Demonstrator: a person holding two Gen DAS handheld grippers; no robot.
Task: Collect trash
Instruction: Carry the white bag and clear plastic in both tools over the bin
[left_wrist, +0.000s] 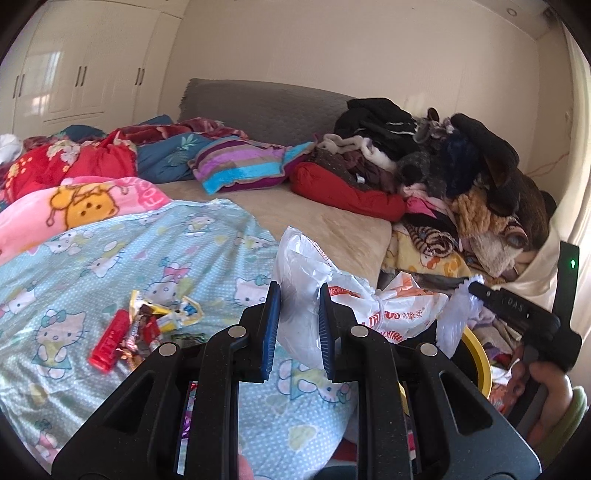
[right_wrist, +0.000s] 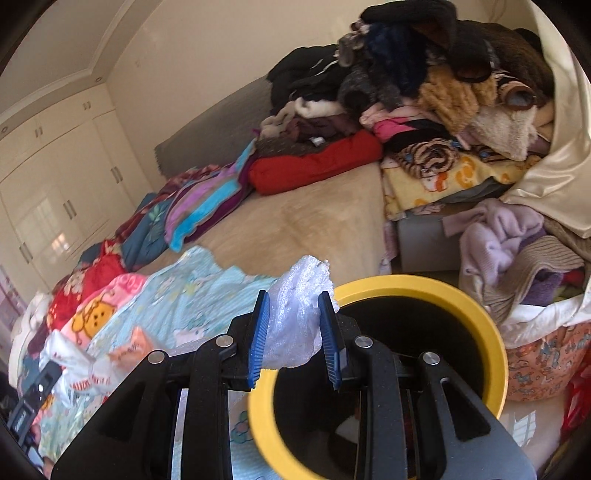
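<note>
Step in hand: carrying trash to yellow-rimmed bin (right_wrist: 491, 325).

Right gripper (right_wrist: 291, 332) jaws clamp white foam scrap (right_wrist: 295, 314) at bin's near rim.

Left gripper (left_wrist: 295, 328) jaws clamp white plastic bag (left_wrist: 310, 266), left of bin.

Next, likely: centre scrap over bin mouth, release.

Candy wrappers (left_wrist: 147, 325) on bed, farther left of bin, uncollected.

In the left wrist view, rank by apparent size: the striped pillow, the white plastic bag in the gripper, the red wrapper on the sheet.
1. White plastic bag, though it sits nearest the camera, so its lead is unsure.
2. Striped pillow.
3. Red wrapper, clearly smallest.
</note>
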